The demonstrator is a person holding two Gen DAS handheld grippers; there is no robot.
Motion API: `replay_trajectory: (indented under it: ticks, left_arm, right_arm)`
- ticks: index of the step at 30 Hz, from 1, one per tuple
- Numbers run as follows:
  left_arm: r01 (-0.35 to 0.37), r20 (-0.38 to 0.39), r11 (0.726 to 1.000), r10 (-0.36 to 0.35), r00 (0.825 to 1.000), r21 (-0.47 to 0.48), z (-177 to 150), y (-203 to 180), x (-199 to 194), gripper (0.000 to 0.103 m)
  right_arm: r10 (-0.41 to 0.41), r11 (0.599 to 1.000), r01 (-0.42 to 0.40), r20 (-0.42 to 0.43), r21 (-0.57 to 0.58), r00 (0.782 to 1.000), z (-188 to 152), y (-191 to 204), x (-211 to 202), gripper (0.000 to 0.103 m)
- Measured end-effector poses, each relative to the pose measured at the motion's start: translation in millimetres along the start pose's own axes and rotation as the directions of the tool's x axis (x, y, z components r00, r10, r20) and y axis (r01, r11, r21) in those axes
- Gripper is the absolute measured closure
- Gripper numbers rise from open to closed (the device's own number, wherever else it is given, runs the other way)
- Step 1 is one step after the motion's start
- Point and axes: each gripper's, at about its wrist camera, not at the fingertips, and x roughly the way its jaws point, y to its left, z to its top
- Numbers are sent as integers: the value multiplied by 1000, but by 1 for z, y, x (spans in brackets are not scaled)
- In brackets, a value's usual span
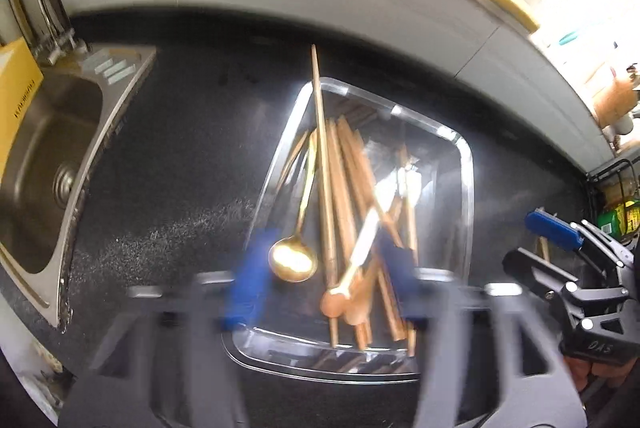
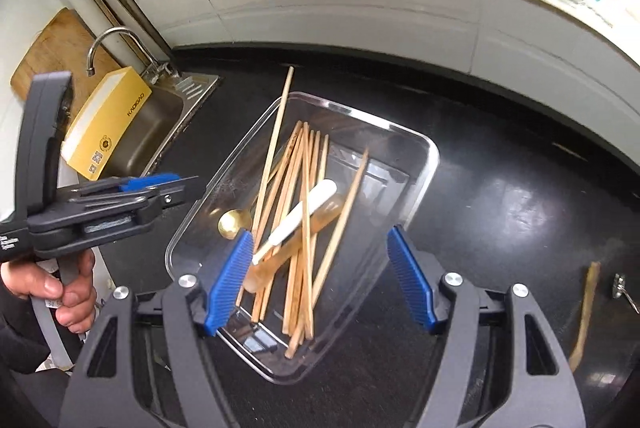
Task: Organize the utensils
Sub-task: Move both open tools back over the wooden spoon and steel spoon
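While a steel sink (image 2: 148, 132) w/ a yellow box (image 2: 106, 124) sits at far left, the left tool (image 1: 324, 280) hangs wide open & empty over a clear tray (image 2: 420, 164) on the black bench (image 2: 520, 196). Chopsticks (image 2: 304, 212), a gold spoon (image 1: 294, 260) & a white-handled utensil (image 2: 300, 216) lie inside. Right tool (image 2: 320, 280) is also spread, gripping nothing.

Bare black counter (image 2: 520, 156) lies open right of the clear tray (image 2: 430, 164). Inside, crossed chopsticks (image 2: 306, 228) crowd the floor; one juts over the far rim. The sink (image 2: 160, 124) bounds the left.
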Motion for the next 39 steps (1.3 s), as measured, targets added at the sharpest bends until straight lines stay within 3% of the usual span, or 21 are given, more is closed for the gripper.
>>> replay_trajectory:
  ticks: [4,13,19,27,34,39]
  left_arm:
    - [-23,42,998,20,999,57,-11,-27,-21,16]
    - [-14,41,994,10,999,106,-47,-96,-27,13]
    - [32,20,981,-37,999,190,-69,-191,-18,13]
    - [83,8,941,-91,996,329,-95,-320,0,13]
    - [89,6,927,-98,995,364,-99,-393,26,13]
    - [59,-11,927,-59,998,371,-95,-418,58,13]
  right_arm:
    - [-21,1000,20,47,14,999,-18,-11,-28,32]
    - [-95,994,89,95,64,991,-75,-56,-84,29]
    - [-196,978,186,122,92,973,-129,-116,-142,29]
    - [-320,937,296,111,185,941,-204,-220,-201,29]
    - [-356,917,325,108,232,928,-228,-290,-230,29]
    - [-355,917,325,101,229,929,-226,-323,-232,29]
